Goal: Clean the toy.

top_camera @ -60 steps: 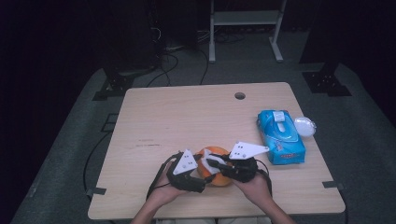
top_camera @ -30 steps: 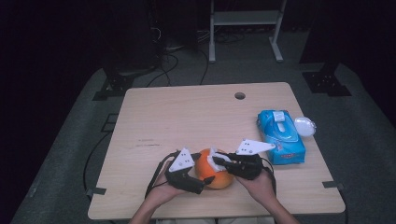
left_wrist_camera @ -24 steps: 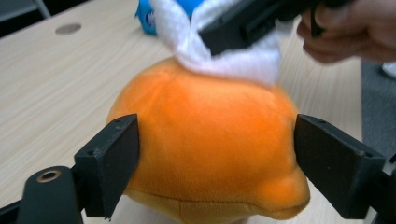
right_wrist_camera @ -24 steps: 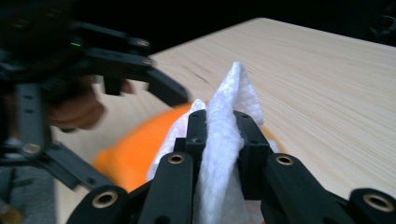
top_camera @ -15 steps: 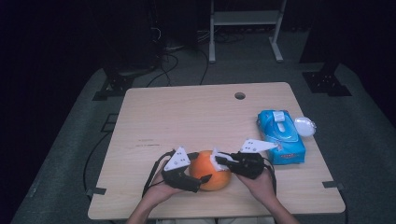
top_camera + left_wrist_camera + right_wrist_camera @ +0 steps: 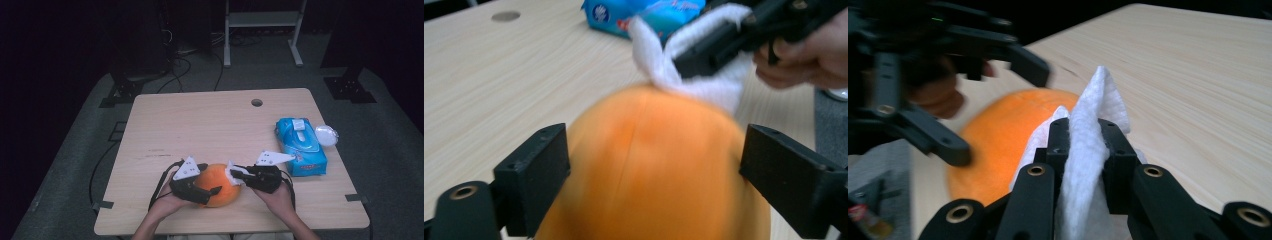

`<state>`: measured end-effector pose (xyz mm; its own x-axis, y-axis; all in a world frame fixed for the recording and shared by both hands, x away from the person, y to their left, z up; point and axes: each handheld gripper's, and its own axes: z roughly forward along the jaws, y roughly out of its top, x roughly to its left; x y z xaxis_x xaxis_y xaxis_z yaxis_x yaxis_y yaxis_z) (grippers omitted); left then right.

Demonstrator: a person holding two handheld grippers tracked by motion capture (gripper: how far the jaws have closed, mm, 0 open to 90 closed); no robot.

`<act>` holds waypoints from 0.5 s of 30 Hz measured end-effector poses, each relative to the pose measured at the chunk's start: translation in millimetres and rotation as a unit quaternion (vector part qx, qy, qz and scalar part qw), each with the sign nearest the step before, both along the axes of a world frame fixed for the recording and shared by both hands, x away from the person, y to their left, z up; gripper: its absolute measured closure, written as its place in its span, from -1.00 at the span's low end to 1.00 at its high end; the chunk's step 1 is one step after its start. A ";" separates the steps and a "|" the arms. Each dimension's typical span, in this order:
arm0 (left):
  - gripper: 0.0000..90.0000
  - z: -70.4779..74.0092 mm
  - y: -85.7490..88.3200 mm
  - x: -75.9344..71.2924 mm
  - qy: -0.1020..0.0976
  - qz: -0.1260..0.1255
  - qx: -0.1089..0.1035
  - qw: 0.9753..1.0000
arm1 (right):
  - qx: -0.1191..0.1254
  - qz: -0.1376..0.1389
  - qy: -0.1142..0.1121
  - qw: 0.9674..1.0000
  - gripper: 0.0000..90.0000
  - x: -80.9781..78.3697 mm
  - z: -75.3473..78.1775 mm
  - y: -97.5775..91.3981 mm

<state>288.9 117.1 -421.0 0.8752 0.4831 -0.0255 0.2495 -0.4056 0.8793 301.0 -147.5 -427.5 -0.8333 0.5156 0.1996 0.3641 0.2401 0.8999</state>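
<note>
The left gripper (image 6: 212,190) hugs the orange ball (image 6: 218,184) wide; the right gripper (image 6: 233,173) pinches the white wipe (image 6: 1088,145) — rub softly, hold steady.

Most of the light wooden table (image 6: 210,125) is wide open: the whole far half and the left side have nothing on them, so a hand could sweep through there no problem. Just a small round cable hole (image 6: 257,102) near the far edge. The right side is tighter: a blue plastic pack of wet wipes (image 6: 300,145) sits there with a small white round lid (image 6: 327,135) just beside it at the table's edge. Near edge is the crowded bit, with the round orange pumpkin-like fruit (image 6: 218,184) wedged between both grippers, so no passing through the middle there.
</note>
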 end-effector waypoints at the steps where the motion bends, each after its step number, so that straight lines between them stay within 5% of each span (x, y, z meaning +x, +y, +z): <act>1: -0.77 0.2 -2.3 0.1 -0.003 -0.001 0.001 1.000 | 0.004 0.009 -0.002 1.000 0.71 -2.1 1.6 3.3; 5: -0.74 -4.3 -3.2 1.2 0.001 -0.002 0.018 1.000 | -0.005 0.023 -0.014 1.000 0.71 -6.5 4.1 11.0; 8: -0.55 -6.7 2.5 2.2 0.003 0.001 0.028 1.000 | 0.000 0.008 0.005 1.000 0.71 -0.4 -3.1 4.5; 11: -0.47 -8.7 9.3 5.1 0.013 0.007 0.020 1.000 | 0.008 -0.011 0.030 0.999 0.71 6.4 -12.2 -3.0; 15: -0.46 -11.0 13.1 6.9 0.019 0.009 0.009 1.000 | 0.021 -0.009 0.031 0.999 0.71 4.7 -9.5 -1.3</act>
